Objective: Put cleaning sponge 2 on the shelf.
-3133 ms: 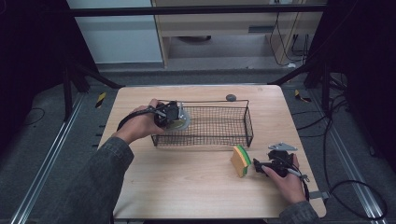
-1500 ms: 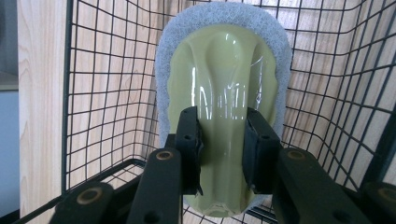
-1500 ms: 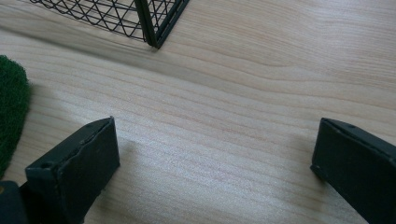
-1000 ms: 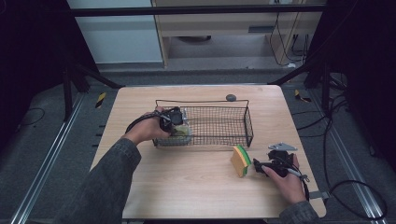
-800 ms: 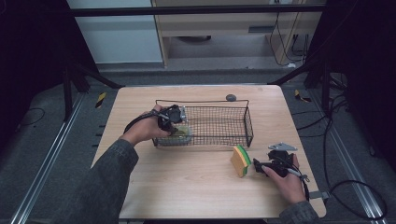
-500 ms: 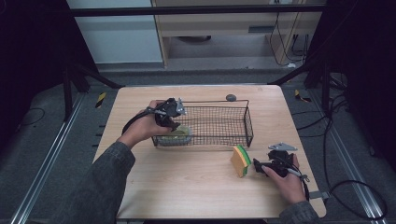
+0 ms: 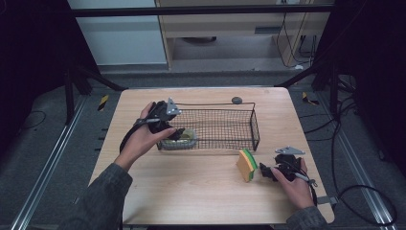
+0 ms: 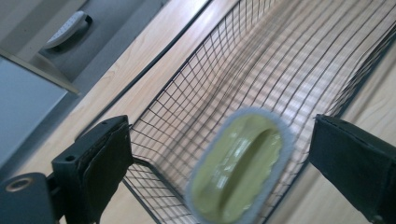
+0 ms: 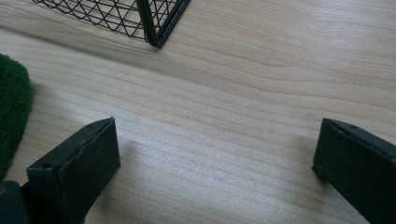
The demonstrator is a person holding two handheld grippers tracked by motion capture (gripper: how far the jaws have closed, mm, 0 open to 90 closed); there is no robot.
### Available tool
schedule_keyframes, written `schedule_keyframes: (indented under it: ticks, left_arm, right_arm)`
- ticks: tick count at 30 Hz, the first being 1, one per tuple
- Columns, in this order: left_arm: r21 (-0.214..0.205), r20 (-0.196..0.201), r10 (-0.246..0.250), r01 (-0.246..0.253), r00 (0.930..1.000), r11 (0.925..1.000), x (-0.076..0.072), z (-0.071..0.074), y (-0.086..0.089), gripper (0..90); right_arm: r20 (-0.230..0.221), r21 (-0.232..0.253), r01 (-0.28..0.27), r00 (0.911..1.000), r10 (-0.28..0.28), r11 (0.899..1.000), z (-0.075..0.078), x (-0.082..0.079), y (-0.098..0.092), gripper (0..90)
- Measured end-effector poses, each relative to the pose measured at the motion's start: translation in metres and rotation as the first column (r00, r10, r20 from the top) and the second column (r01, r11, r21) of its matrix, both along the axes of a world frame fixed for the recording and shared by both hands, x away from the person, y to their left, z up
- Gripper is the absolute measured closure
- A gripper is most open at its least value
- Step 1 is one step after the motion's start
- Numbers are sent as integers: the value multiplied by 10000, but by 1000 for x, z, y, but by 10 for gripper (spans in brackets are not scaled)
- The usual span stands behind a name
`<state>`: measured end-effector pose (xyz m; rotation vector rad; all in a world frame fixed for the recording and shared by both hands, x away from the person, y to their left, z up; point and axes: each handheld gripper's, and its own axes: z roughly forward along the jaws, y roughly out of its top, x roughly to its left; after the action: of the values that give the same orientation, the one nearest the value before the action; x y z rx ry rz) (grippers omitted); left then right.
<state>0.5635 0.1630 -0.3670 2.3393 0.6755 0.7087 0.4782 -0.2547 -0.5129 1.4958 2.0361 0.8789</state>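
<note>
Since the left gripper (image 7: 178,134)'s jaws had just been opened off it, the light, stiff scrub pad (image 8: 240,165) was judged best retaken by its raised handle.

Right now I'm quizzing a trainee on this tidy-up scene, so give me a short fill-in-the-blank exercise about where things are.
1. The yellow-green scrubber lies inside the wire ____.
2. The left claw stands ____ above the scrubber, gripping nothing.
3. The striped sponge stands on the ____, outside the basket.
4. The right claw rests open beside the ____.

Missing words: basket; open; table; sponge
</note>
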Motion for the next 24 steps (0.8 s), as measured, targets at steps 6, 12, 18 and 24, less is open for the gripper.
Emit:
schedule_keyframes:
  ticks: [6,12,18,24]
  left_arm:
    - [-1118,135,916,-895,9957,9897,-41,-21,30,38]
    - [-935,-706,1183,-1246,9905,9878,-68,-60,49,48]
    - [-544,-1198,1801,-1876,9763,9807,-73,-94,61,57]
    - [-840,-1763,1786,-1956,9680,9771,-69,-107,57,57]
  right_arm:
    - [-198,-138,-322,9993,320,9994,4,-3,-4,64]
    - [-418,-120,-548,9977,543,9984,16,-18,-6,106]
    - [-916,-424,-926,9919,884,9948,35,-36,5,175]
    - [-1376,-427,-1310,9827,1240,9905,58,-46,15,196]
